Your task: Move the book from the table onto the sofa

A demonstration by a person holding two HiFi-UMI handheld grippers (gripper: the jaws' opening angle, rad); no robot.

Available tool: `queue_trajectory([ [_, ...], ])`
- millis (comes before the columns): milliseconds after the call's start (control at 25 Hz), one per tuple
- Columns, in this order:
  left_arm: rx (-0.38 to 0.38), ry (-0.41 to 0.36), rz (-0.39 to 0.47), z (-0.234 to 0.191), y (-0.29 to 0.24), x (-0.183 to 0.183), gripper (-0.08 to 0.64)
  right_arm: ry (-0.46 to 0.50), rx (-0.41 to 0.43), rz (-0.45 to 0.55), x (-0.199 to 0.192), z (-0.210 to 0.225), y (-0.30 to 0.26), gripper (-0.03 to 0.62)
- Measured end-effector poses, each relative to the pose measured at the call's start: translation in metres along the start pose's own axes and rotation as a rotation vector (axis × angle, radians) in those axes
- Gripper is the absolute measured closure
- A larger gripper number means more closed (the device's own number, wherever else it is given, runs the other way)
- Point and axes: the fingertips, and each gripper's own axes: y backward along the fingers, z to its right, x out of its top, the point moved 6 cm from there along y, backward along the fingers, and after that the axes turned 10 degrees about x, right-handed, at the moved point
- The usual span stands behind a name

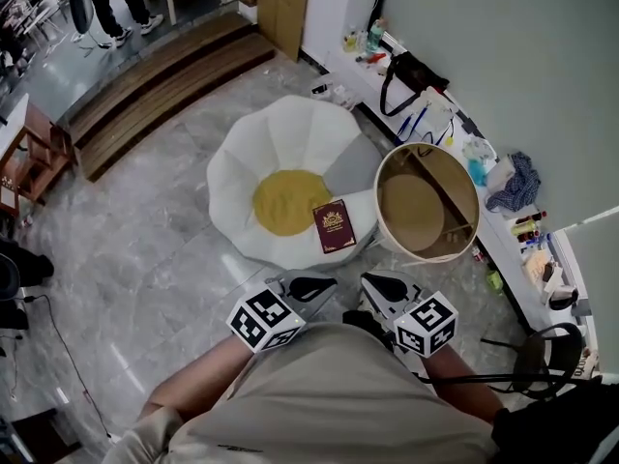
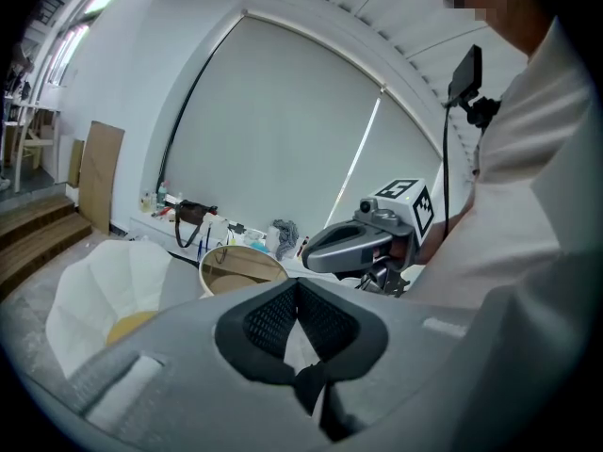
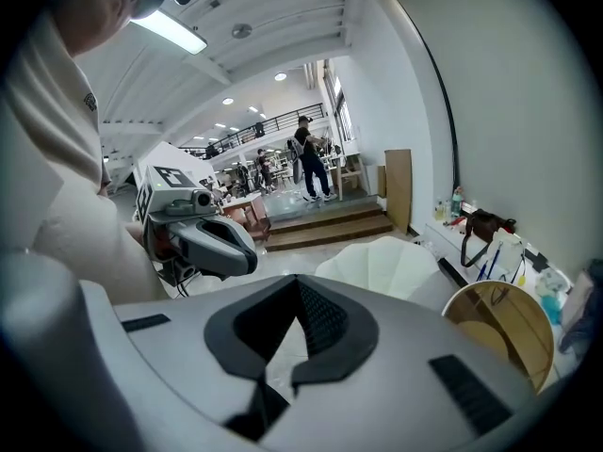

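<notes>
the maroon book lies on the white sofa, on its near right edge, left of the round table. the left tongs and right tongs are closed and empty, held near the person.

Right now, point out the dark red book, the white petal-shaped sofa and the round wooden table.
dark red book (image 1: 334, 227), head view, cover centre.
white petal-shaped sofa (image 1: 290, 129), head view, back petal.
round wooden table (image 1: 411, 209), head view, bare inner surface.
</notes>
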Motion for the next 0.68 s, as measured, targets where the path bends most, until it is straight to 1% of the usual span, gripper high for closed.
queue_trajectory([
  [240, -0.023, 0.012, -0.021, -0.005, 0.008, -0.013, 0.551, -0.042, -0.013, -0.002, -0.010, -0.011, -0.008, 0.579],
  [440, -0.013, 0.036, -0.035, -0.013, 0.013, -0.025, 0.552, -0.047, 0.002, -0.010, -0.014, -0.015, -0.018, 0.580],
  [520, -0.012, 0.044, -0.032, -0.014, 0.014, -0.027, 0.552, -0.034, 0.001, -0.021, -0.014, -0.013, -0.020, 0.580],
  [680, -0.049, 0.015, -0.015, -0.011, 0.013, -0.024, 0.551, -0.012, -0.012, -0.035, -0.012, 0.000, -0.024, 0.580],
])
